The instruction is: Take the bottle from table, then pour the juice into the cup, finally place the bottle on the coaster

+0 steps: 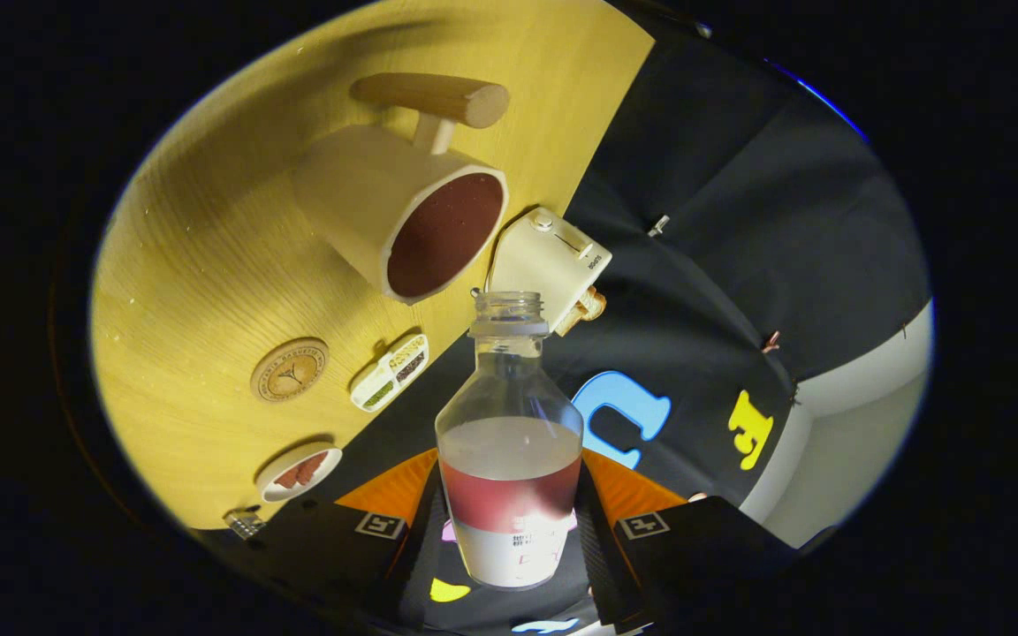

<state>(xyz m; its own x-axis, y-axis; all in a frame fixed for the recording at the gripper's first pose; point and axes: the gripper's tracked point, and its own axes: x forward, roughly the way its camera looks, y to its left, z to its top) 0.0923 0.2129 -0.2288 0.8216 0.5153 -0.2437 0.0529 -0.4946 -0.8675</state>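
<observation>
My gripper [509,530] is shut on a clear, uncapped bottle [509,442], its fingers pressing on the bottle's lower sides. The bottle holds reddish juice in its lower part and has a white label near the base. The whole view is tilted. Beyond the bottle's open neck stands a cream cup [398,212] with a wooden handle; its inside is dark red-brown with juice. The bottle's mouth sits a little short of the cup's rim. A round wooden coaster [289,370] lies on the yellow wooden table [208,265], nearer to me than the cup.
A cream box-shaped device [549,261] stands at the table's edge beside the cup. A small divided tray [390,371] lies next to the coaster, and a small dish with reddish pieces [299,472] sits nearer. A small clear object [244,523] lies by the table's corner.
</observation>
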